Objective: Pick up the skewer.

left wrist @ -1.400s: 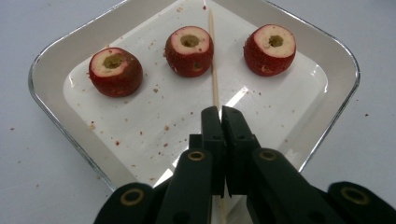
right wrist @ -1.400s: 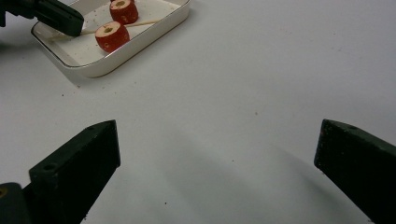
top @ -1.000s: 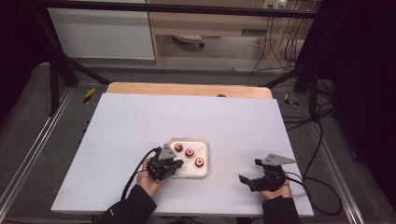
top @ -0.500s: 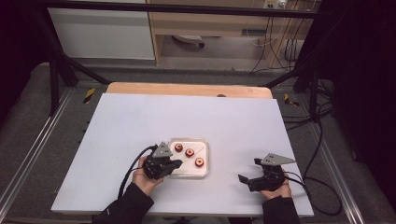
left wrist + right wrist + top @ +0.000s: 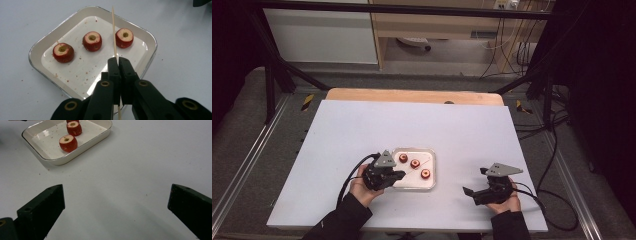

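Three cored red fruit pieces (image 5: 92, 41) sit in one white tray (image 5: 37, 48) at mid-frame. One wooden skewer (image 5: 114, 32) is pinched in the left tongs (image 5: 119, 62), slanting over the tray. Right tongs (image 5: 116, 200) gape wide over bare tabletop (image 5: 140, 157), lower right, well apart.

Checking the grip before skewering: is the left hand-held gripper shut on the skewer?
Shut: the left hand-held gripper pinches the wooden skewer between closed jaws.

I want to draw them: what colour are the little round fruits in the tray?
Red skin, pale cut tops and greenish holes on the fruits; the left gripper view shows them best.
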Motion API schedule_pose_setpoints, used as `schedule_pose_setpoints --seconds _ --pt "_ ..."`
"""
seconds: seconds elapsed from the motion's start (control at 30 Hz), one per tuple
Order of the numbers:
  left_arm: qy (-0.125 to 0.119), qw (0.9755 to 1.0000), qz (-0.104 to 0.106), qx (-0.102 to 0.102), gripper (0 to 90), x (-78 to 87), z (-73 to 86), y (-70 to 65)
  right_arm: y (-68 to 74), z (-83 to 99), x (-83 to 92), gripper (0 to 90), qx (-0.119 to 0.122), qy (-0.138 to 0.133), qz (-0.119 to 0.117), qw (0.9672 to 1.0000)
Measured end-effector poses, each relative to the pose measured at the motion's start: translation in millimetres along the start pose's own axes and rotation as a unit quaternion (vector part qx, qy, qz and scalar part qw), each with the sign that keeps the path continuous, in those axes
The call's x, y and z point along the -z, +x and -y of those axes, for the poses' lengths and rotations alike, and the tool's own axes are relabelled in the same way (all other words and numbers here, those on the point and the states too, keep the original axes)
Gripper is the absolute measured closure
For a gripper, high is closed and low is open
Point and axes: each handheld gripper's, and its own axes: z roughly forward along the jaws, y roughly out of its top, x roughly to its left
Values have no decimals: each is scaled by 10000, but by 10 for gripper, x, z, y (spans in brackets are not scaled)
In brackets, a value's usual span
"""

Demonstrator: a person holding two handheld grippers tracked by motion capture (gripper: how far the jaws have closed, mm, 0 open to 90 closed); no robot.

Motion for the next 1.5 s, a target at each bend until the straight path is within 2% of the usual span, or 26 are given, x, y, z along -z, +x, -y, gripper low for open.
schedule_pose_setpoints --seconds 0.1,0.13,0.27,0.4,0.43,0.47,0.53,0.67,0.77,0.87,0.93,0.97,1.0,1.17,1.23,1.27,1.3,1.33,1.37,1.4,1.43,1.5 --pt "33 10000 1 -62 884 2 -20 -21 53 -63 -16 20 129 62 22 9999" --pt "66 9999 -5 -107 884 5 -28 -27 84 -105 -30 22 243 95 50 9996" --pt "82 9998 37 -176 884 7 -54 -57 142 -170 -50 23 386 154 53 9991" --pt "141 9996 75 -253 884 7 -82 -83 240 -266 -88 25 695 279 76 9972" --pt "140 9995 85 -261 884 6 -90 -91 240 -266 -88 25 695 279 76 9972" --pt "147 9995 87 -279 884 5 -100 -99 278 -303 -104 27 821 322 74 9961" --pt "177 9992 107 -339 884 2 -124 -112 300 -321 -111 29 868 338 75 9956" --pt "239 9987 149 -433 884 -24 -170 -140 398 -405 -145 44 1241 418 95 9913" --pt "297 9982 174 -487 884 -53 -200 -163 436 -434 -156 56 1341 448 75 9899" --pt "342 9978 197 -542 884 -81 -232 -195 501 -482 -184 69 1592 538 75 9857" --pt "368 9974 212 -582 884 -100 -256 -215 524 -491 -190 74 1645 542 96 9848" --pt "378 9972 220 -598 884 -111 -268 -226 561 -511 -193 84 1802 559 101 9820" --pt "398 9970 227 -618 884 -120 -280 -238 561 -511 -193 84 1802 559 101 9820" --pt "447 9959 259 -740 884 -162 -347 -312 681 -566 -211 146 2365 693 173 9690" --pt "467 9954 273 -790 884 -176 -373 -343 707 -584 -208 181 2491 727 145 9656" --pt "496 9949 290 -832 884 -182 -386 -358 707 -584 -208 181 2491 727 145 9656" --pt "518 9945 294 -861 884 -191 -399 -375 728 -597 -212 219 2611 719 104 9626" --pt "546 9940 301 -897 884 -199 -411 -392 728 -597 -212 219 2611 719 104 9626" --pt "563 9936 304 -929 884 -210 -421 -410 743 -601 -214 233 2670 732 106 9609" --pt "580 9933 306 -955 884 -219 -432 -426 762 -605 -223 269 2841 736 118 9559" --pt "592 9929 315 -980 884 -228 -442 -441 762 -605 -223 269 2841 736 118 9559" --pt "601 9925 342 -1011 884 -247 -458 -471 781 -605 -239 331 2978 761 94 9515"
